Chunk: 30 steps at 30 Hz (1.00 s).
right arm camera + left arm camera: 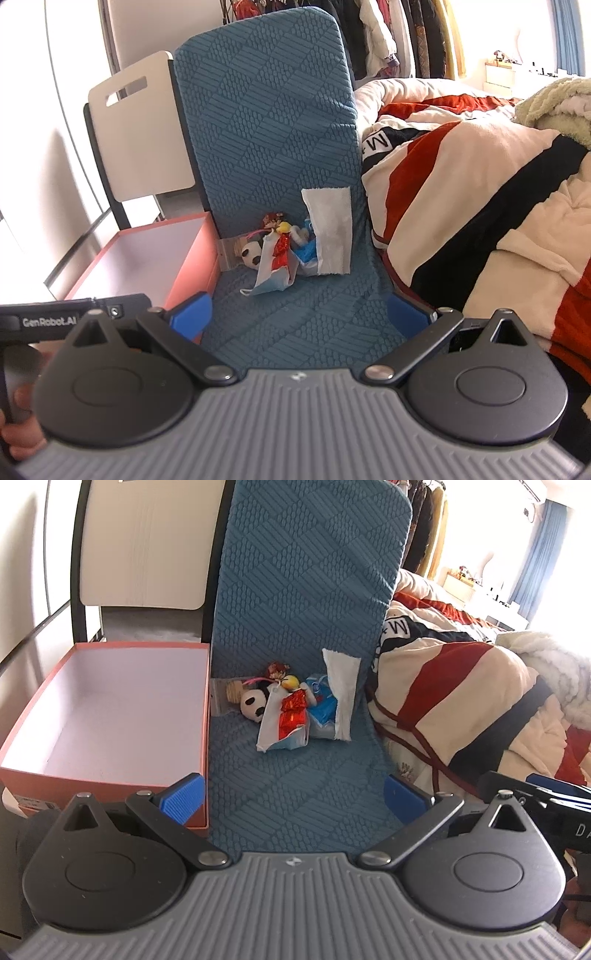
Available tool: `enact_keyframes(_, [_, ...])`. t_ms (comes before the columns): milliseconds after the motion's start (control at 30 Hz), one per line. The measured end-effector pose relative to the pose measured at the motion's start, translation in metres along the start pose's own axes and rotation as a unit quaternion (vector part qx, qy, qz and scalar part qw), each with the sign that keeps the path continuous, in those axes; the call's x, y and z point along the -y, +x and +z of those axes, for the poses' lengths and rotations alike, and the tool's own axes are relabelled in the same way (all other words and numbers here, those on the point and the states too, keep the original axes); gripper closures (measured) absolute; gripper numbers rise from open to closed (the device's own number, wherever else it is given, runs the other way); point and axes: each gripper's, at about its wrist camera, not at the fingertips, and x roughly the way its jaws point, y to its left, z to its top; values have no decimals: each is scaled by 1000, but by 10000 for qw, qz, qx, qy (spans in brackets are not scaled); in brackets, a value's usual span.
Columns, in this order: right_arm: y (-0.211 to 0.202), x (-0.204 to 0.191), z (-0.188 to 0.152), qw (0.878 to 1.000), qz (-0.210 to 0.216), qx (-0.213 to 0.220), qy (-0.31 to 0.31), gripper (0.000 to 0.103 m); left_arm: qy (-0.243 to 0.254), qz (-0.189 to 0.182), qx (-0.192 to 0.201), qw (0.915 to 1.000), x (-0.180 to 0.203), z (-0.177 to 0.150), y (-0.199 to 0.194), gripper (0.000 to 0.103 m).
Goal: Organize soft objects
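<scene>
Beside the toy pile (291, 710), an orange box (110, 775).

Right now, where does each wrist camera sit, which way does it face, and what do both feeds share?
Left wrist: behind the open left gripper, facing the blue chair; orange box left; the right gripper at right edge.
Right wrist: behind the open right gripper, further right; striped quilt fills right; a hand at lower left.
Shared: the toy pile, white tissue, chair and box.
</scene>
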Motion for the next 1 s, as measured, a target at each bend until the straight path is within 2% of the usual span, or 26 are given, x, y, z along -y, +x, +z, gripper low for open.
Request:
enact_keyframes(433, [11, -3, 0, 9999, -57, -106, 56, 0, -155, -118, -126, 9997, -11, -1, 7, 0])
enact_keyframes(633, [16, -1, -1, 9997, -46, -156, 168, 0, -34, -44, -218, 9997, -12, -3, 10, 0])
enact_keyframes(767, [19, 0, 0, 9995, -14, -219, 234, 0, -182, -51, -288, 9994, -18, -4, 13, 0])
enact_keyframes(1000, [32, 6, -4, 9992, -16, -255, 304, 0, -47, -13, -256, 9997, -13, -1, 28, 0])
